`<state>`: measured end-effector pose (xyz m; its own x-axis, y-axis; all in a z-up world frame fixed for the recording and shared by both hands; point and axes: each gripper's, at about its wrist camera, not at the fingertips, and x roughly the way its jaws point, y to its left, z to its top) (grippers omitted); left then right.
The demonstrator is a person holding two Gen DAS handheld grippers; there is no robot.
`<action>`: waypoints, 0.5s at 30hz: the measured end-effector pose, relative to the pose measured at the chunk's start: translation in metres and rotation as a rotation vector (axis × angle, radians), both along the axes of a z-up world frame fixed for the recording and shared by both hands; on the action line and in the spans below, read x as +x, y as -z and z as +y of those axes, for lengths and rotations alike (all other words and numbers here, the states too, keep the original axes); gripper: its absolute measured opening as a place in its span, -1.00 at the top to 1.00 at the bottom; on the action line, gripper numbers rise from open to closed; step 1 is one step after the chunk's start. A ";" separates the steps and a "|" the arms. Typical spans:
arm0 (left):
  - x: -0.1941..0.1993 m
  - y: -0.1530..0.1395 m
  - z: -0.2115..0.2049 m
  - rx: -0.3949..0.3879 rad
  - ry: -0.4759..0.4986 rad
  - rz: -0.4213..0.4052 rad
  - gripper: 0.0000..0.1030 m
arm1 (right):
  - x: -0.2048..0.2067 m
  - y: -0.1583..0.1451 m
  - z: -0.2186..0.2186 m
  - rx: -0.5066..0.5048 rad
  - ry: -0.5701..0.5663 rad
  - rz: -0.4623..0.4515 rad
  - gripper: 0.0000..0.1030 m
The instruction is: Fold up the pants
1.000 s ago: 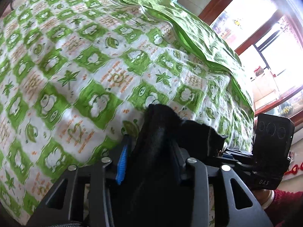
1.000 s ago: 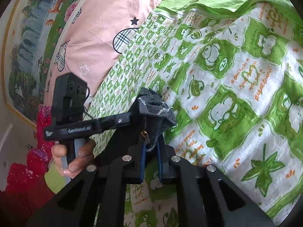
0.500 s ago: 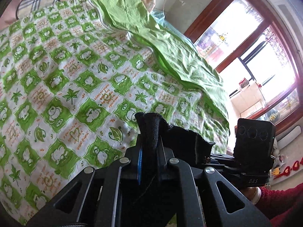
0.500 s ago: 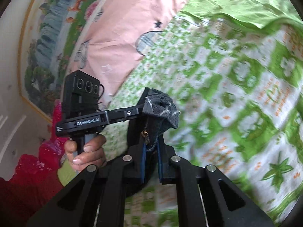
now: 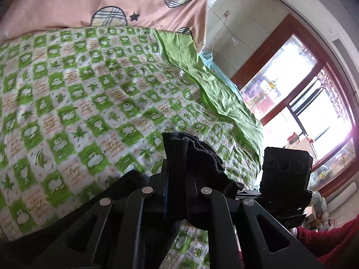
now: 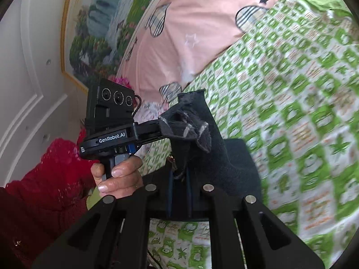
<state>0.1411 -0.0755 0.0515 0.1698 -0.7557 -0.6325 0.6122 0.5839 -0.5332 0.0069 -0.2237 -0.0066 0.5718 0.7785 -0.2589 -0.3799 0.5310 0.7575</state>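
Note:
Black pants (image 5: 193, 157) are pinched at one edge in my left gripper (image 5: 177, 179), which is shut on the cloth and held above the bed. My right gripper (image 6: 179, 174) is shut on another edge of the same pants (image 6: 202, 139), with a zipper pull showing at the jaws. The cloth hangs down from both grippers over the bed. The right gripper body (image 5: 285, 174) shows in the left wrist view, and the left gripper body (image 6: 110, 121), held by a hand, shows in the right wrist view. The two grippers are close together.
A green and white checked bedsheet (image 5: 89, 103) covers the bed. A plain green cover (image 5: 215, 85) lies along its far side. A pink quilt (image 6: 197, 22) lies at the head. A window (image 5: 303, 103) is at the right, a painting (image 6: 101, 22) on the wall.
Both grippers have risen and tilted up with the pants, away from the bedsheet. More of the pink quilt, wall and window is in view now.

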 end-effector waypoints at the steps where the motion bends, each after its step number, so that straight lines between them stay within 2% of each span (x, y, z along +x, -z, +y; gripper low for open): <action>1: -0.003 0.005 0.010 0.001 -0.024 0.003 0.82 | 0.002 0.002 0.009 -0.015 -0.016 0.007 0.78; 9: -0.020 0.043 0.066 0.024 -0.160 0.057 0.81 | 0.015 0.026 0.054 -0.109 -0.084 0.071 0.78; 15: -0.028 0.057 0.087 0.025 -0.221 0.073 0.80 | 0.016 0.028 0.079 -0.202 -0.115 0.070 0.78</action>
<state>0.1129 0.0110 -0.0058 0.2824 -0.6891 -0.6674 0.4281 0.7131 -0.5552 0.0232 -0.1452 -0.0344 0.4575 0.7659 -0.4517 -0.3967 0.6305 0.6672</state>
